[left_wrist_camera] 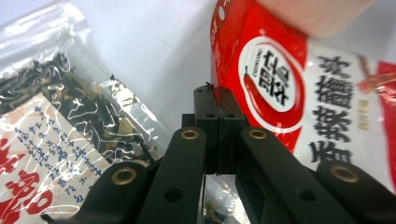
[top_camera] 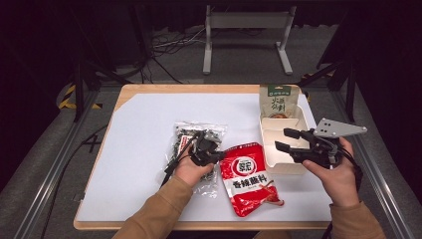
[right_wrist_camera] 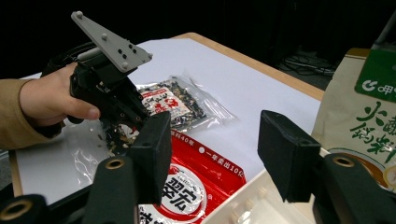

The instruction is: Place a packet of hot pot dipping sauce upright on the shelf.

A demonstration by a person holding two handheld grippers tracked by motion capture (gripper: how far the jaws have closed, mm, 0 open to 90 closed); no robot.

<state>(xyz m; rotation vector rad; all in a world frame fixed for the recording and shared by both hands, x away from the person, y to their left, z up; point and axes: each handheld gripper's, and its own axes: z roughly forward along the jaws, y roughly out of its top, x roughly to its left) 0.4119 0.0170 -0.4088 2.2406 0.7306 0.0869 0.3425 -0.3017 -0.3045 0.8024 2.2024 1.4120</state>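
Left hand-held gripper (top_camera: 217, 155) is clenched, jaws pressed flat together at the left edge of the red sauce packet (top_camera: 249, 178); whether that edge is pinched between them I can't tell. The red packet lies flat on the desk (top_camera: 144, 124), near the front edge, just beside a clear bag of dark dried bits (top_camera: 195, 144) that sits under the left hand. Right hand-held gripper (top_camera: 285, 140) is released, jaws apart with nothing between them, hovering over the cream divided tray (top_camera: 278, 167). A beige pouch with a green label (top_camera: 278, 102) stands behind the tray.
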